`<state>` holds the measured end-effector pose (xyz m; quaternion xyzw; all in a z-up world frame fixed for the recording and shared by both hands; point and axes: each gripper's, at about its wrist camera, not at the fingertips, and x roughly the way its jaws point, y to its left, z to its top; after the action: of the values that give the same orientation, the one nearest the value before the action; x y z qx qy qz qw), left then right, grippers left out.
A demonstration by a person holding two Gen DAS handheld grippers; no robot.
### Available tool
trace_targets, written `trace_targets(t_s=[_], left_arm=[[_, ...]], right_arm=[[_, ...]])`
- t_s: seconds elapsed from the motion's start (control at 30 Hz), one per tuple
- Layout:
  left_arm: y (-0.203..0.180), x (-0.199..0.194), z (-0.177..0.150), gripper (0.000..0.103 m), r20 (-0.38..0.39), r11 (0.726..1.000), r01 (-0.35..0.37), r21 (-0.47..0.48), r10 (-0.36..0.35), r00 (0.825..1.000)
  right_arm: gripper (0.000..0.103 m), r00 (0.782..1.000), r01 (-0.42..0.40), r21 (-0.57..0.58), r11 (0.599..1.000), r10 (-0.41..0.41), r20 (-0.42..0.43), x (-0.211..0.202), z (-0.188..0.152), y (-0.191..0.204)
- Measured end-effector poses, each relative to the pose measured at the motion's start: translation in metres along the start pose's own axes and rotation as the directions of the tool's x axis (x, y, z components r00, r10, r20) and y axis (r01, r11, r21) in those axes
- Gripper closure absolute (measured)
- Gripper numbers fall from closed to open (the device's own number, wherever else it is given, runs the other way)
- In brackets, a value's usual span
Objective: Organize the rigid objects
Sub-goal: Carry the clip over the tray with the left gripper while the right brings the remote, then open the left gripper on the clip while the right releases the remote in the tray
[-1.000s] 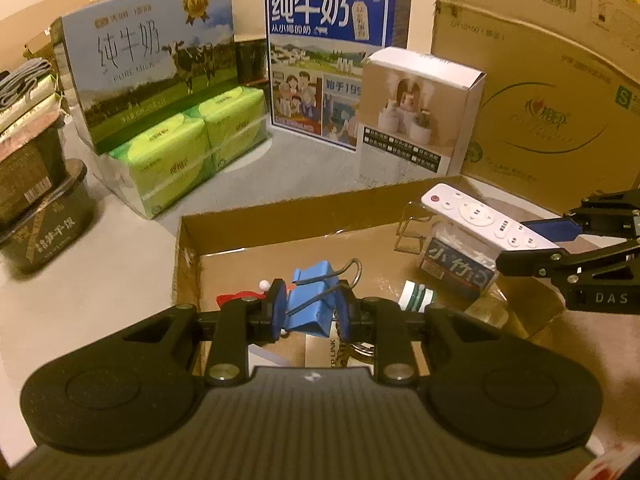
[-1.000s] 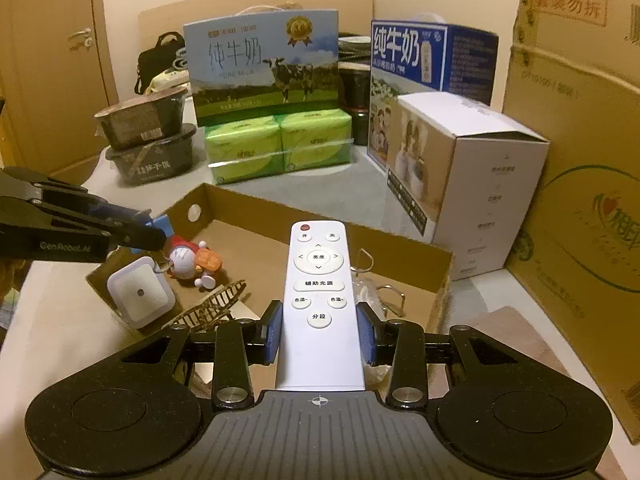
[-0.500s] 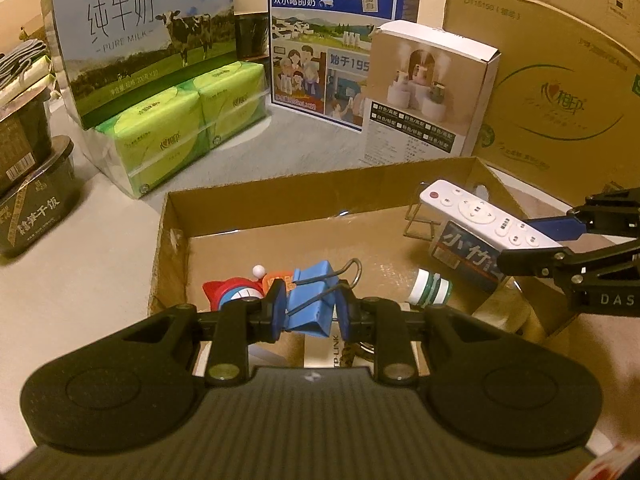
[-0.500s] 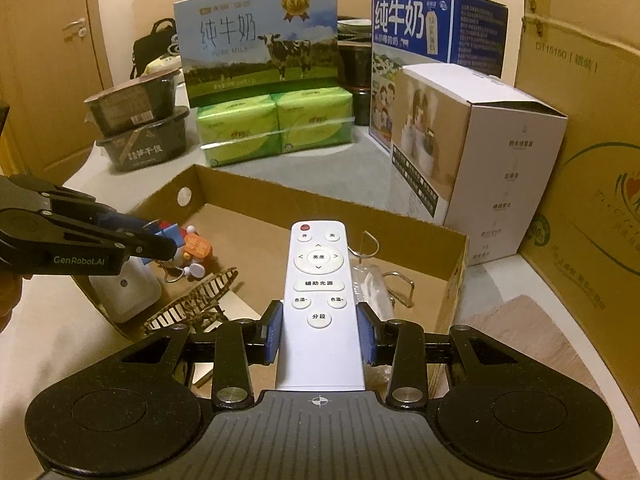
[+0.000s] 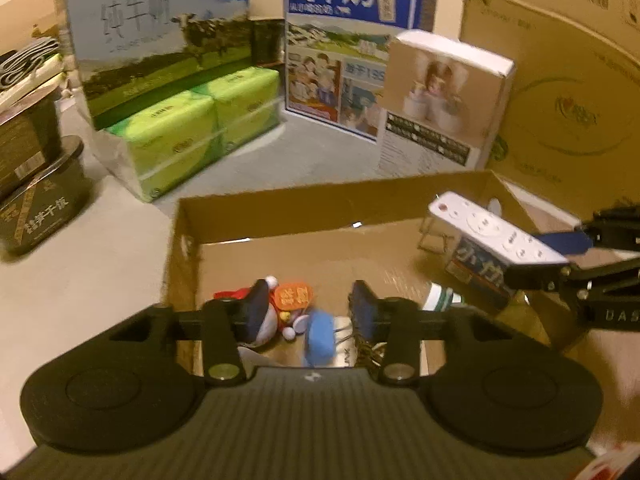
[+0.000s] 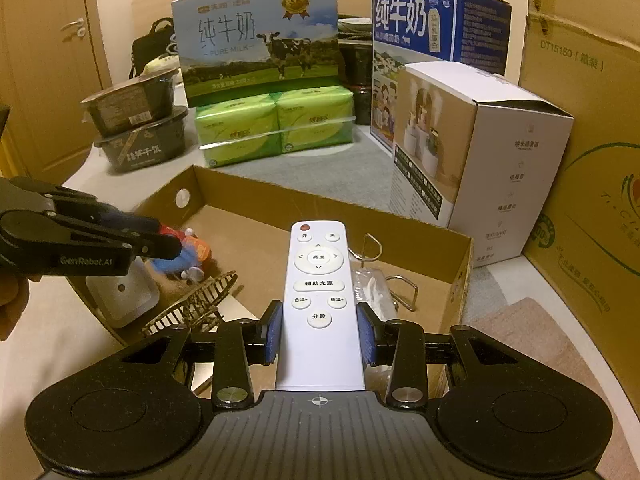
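Over the left part of a shallow cardboard tray (image 5: pixel 280 208) my left gripper (image 5: pixel 310 304) hangs with its jaws opening. A blue binder clip (image 5: pixel 320 336) sits loose between and below them, touching neither pad. Beside it lies a small toy figure with an orange tag (image 5: pixel 294 294). My right gripper (image 6: pixel 320 320) is shut on a white remote (image 6: pixel 319 276), held above the tray's (image 6: pixel 320 208) right side. That remote (image 5: pixel 496 234) and the right gripper (image 5: pixel 572 252) also show in the left wrist view. From the right wrist view, the left gripper (image 6: pixel 160 236) hovers over the toy (image 6: pixel 192 254).
The tray also holds a white square device (image 6: pixel 120 292), a brass wire rack (image 6: pixel 192 308), a wire holder (image 6: pixel 400 288) and a tissue packet (image 5: pixel 480 268). Behind it stand milk cartons (image 6: pixel 256 40), green tissue packs (image 6: pixel 276 124), a white box (image 6: pixel 480 152), black bowls (image 6: pixel 140 136) and a big carton (image 6: pixel 592 120).
My left gripper's jaws have parted and the blue binder clip has slipped down out of them toward the tray. The right gripper still grips the remote.
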<state>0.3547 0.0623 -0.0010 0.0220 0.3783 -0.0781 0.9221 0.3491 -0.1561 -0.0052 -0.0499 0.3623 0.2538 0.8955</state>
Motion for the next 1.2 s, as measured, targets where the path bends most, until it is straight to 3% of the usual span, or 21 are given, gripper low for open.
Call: trace_targets(t_s=[1.2], left_arm=[[0.004,-0.008,-0.005,0.06,0.001,1.0,0.004,0.006,-0.004,1.0]], right_arm=[[0.064,1.0,-0.015,0.013,1.0,0.016,-0.004,0.01,0.007,0.01]])
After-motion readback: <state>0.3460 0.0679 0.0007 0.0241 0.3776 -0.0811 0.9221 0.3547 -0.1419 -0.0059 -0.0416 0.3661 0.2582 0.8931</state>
